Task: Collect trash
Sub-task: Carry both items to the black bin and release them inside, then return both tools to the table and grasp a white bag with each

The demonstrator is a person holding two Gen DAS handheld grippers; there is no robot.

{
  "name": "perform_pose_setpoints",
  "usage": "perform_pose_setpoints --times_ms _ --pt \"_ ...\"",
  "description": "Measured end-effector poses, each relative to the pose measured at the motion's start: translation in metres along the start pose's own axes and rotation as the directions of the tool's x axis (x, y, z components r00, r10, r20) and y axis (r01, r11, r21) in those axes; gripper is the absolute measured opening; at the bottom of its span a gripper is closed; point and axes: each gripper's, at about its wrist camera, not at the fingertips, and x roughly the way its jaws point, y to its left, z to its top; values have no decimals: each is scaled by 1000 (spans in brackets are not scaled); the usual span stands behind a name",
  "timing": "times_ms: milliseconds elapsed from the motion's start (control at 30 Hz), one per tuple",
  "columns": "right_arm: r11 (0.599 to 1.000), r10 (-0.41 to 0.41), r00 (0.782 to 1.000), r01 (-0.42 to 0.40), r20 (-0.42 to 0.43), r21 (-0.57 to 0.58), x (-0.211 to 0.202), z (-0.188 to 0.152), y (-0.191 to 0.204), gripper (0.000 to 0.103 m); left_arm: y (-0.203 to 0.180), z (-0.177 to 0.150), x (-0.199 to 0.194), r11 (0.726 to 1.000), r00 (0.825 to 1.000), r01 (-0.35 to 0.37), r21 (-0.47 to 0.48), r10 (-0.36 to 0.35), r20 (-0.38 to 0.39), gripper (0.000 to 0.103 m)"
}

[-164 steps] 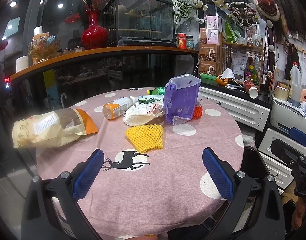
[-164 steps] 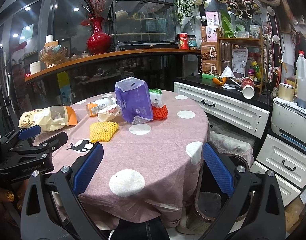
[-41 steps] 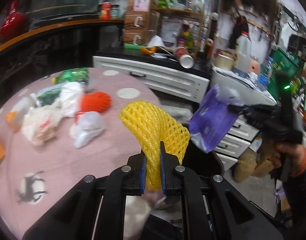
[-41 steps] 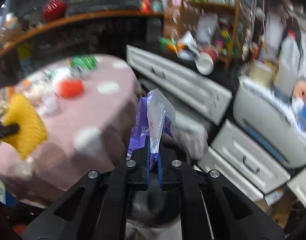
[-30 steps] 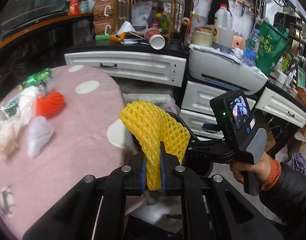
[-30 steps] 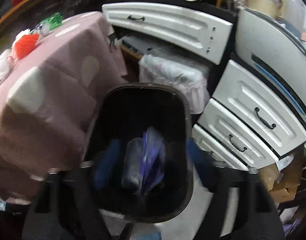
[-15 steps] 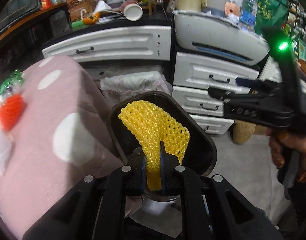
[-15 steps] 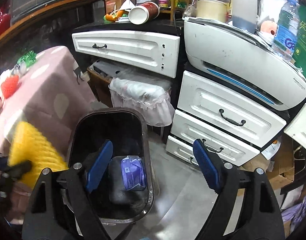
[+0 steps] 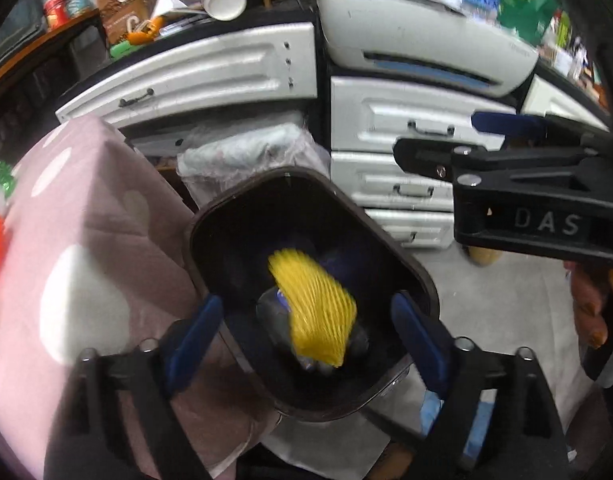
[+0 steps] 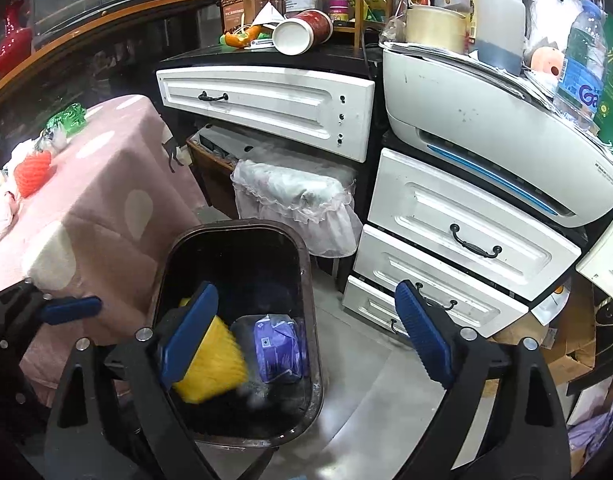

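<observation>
Left tongs (image 9: 306,324) angled down over the bin (image 9: 410,268), jaws just sprung wide; yellow foam net (image 9: 312,308) loose inside (blurred). Right tongs (image 10: 306,332) likewise agape, holding nothing, beside the bench (image 10: 106,196).

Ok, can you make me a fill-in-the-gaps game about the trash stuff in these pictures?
1. The yellow foam net is inside the dark ____.
2. The wrapper lying beside the net is ____ in colour.
3. The left gripper has its jaws ____, with nothing held.
4. The orange net lies on the ____ tablecloth.

Missing words: bin; purple; open; pink
</observation>
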Motion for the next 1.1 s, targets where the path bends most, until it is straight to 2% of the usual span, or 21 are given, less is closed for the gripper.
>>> perform_pose_setpoints --times_ms 33,267,567,733,800,933,1100 --pt "1000 1 1000 -1 -3 3 0 0 -1 91 1 0 -1 1000 1000 -5 -8 5 1 93" --pt "1000 10 1000 -10 -8 3 2 1 0 94 8 -2 -20 998 999 12 -58 -10 34 96" --pt "999 30 999 -30 -13 -29 -1 4 13 97 12 -5 -64 999 995 -10 -50 15 103 98" --pt "993 112 994 -112 -10 -21 -11 11 31 97 30 -14 -93 996 990 -6 -93 19 140 98" --pt "986 163 987 -163 -9 -33 -18 15 46 97 39 -20 -104 994 988 -21 -106 37 149 98" --pt "972 213 977 -210 16 -105 -31 24 82 97 64 -35 -123 986 981 -88 -144 111 161 98" --pt "937 288 957 -280 10 -210 -43 34 136 97 108 -56 -143 959 966 -165 -232 204 157 98"
